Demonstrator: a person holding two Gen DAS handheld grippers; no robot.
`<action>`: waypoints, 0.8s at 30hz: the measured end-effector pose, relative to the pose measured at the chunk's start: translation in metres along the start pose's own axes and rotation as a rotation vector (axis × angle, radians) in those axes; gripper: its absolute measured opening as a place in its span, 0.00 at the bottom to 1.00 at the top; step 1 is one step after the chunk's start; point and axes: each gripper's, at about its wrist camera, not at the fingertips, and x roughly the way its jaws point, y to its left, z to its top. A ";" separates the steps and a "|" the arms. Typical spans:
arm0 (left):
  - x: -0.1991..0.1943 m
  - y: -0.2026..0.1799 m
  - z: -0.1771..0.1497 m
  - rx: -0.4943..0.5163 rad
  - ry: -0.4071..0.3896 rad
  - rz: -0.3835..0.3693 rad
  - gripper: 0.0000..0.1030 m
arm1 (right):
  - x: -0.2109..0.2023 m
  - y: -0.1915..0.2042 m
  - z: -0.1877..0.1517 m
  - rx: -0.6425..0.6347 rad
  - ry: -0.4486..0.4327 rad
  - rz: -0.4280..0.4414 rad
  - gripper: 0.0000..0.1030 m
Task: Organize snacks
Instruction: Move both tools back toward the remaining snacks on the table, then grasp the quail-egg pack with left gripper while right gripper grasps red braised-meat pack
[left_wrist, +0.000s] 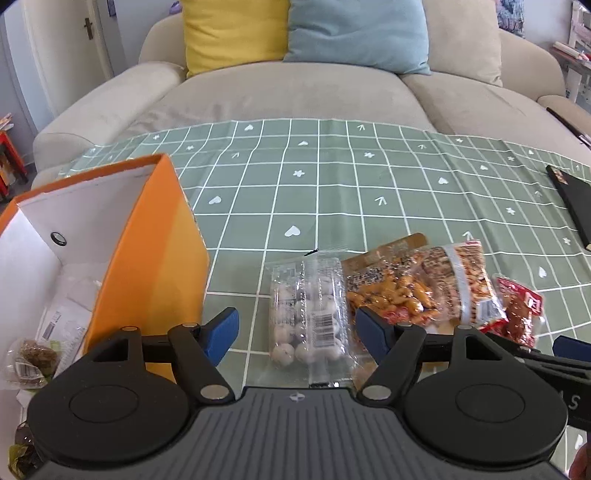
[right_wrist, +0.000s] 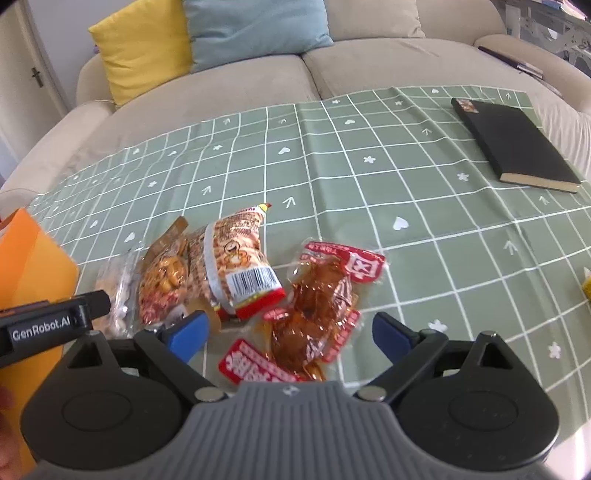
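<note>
The left gripper (left_wrist: 297, 334) is hanging wide open over a clear packet of white round candies (left_wrist: 308, 314), pads not touching it. Just left, the open orange cardboard box (left_wrist: 155, 258) is standing close, already holding wrapped snacks. The right gripper (right_wrist: 288, 334) is gaping over red-sealed packets of brown dried meat (right_wrist: 314, 310), beside a peanut bag (right_wrist: 236, 269). A black notebook (right_wrist: 517, 147) is lying well apart on the green checked tablecloth (right_wrist: 443, 240).

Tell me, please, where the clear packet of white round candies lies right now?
In the left wrist view, the candy packet lies on the green tablecloth, between the orange box and the peanut snack bags.
</note>
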 end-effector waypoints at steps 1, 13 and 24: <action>0.003 0.000 0.000 0.006 0.006 0.003 0.83 | 0.005 0.002 0.002 0.001 0.009 -0.007 0.90; 0.032 -0.001 0.007 -0.009 0.070 -0.004 0.86 | 0.030 0.016 0.005 -0.029 0.046 -0.037 0.90; 0.031 -0.005 0.002 -0.002 0.089 -0.045 0.63 | 0.020 0.014 -0.013 -0.196 0.019 -0.087 0.63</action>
